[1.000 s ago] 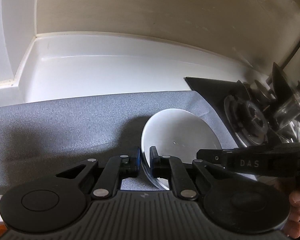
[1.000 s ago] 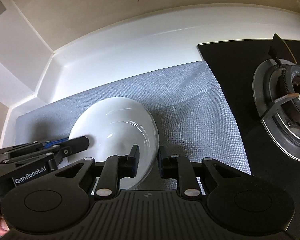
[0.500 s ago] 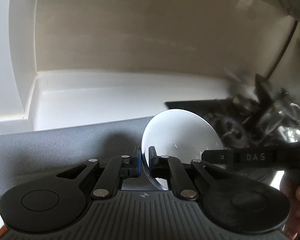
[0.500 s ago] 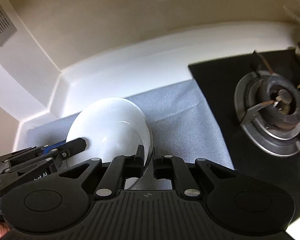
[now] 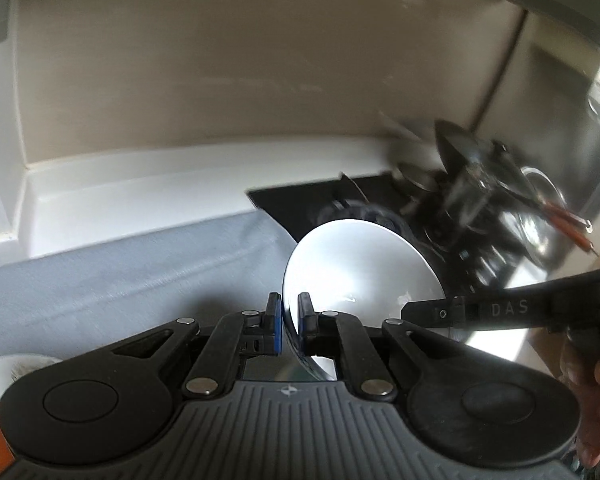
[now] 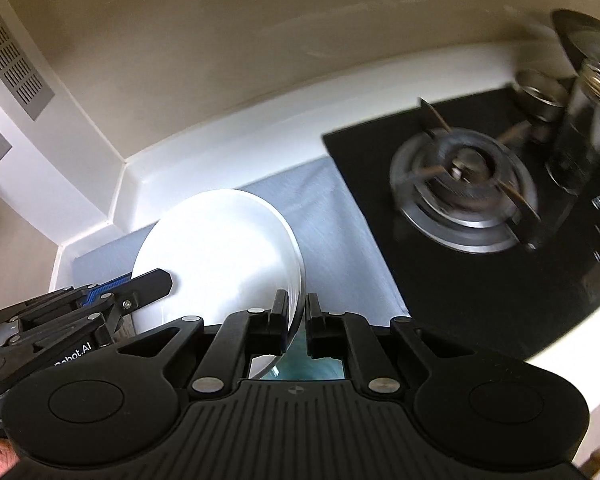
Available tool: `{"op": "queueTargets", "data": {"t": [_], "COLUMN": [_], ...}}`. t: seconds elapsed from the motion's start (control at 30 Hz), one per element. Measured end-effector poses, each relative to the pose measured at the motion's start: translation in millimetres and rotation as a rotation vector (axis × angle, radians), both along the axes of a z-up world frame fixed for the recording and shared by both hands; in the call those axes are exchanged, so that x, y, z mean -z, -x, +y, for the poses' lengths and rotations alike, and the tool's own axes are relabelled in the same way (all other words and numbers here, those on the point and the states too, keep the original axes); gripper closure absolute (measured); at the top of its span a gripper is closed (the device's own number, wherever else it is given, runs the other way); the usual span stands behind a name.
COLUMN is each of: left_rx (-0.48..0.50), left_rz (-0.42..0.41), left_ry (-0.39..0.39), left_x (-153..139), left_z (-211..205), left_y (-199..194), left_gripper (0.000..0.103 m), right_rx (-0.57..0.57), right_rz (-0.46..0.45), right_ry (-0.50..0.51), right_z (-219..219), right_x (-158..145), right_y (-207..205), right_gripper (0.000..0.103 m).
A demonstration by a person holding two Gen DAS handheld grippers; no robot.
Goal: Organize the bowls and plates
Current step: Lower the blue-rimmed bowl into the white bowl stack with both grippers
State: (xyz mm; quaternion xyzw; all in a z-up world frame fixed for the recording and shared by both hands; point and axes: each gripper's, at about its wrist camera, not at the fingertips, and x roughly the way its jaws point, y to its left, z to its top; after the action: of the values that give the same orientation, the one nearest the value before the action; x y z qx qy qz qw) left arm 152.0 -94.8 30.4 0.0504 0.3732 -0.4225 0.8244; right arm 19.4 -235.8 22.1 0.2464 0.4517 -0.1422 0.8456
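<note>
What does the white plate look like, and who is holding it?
The white plate is round, smooth and glossy, likely ceramic, with a shallow dished middle. It looks empty. It is tilted, held above the grey mat. The left gripper pinches one side of its rim and the right gripper pinches the opposite side. Nothing else touches it.

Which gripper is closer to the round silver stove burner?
Right. The right gripper pinches the white plate's rim on the side facing the burner; the left gripper pinches the far rim.
</note>
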Motion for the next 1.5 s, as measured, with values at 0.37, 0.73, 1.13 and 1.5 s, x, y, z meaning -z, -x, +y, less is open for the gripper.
{"op": "queueTargets", "data": {"t": [0.37, 0.73, 1.13, 1.5], "left_rx": [0.027, 0.027, 0.031, 0.039], "left_rz": [0.06, 0.082, 0.081, 0.046], "left_ry": [-0.071, -0.092, -0.094, -0.101], "left_x": [37.9, 50.8, 53.5, 56.7], "left_z": [-1.0, 4.2, 4.1, 1.7], "left_y": [13.0, 13.5, 14.3, 17.8], "left_gripper": [0.096, 0.096, 0.096, 0.096], "right_rx": [0.028, 0.014, 0.01, 0.006], "right_rz": [0.096, 0.153, 0.181, 0.204], "right_ry": [-0.01, -0.002, 0.002, 0.005], "right_z": [12.5, 18.9, 19.0, 20.8], "right_x": [34.0, 49.5, 54.5, 56.5], "right_y": [26.3, 19.7, 15.3, 14.6], "right_gripper": [0.094, 0.095, 0.095, 0.094]}}
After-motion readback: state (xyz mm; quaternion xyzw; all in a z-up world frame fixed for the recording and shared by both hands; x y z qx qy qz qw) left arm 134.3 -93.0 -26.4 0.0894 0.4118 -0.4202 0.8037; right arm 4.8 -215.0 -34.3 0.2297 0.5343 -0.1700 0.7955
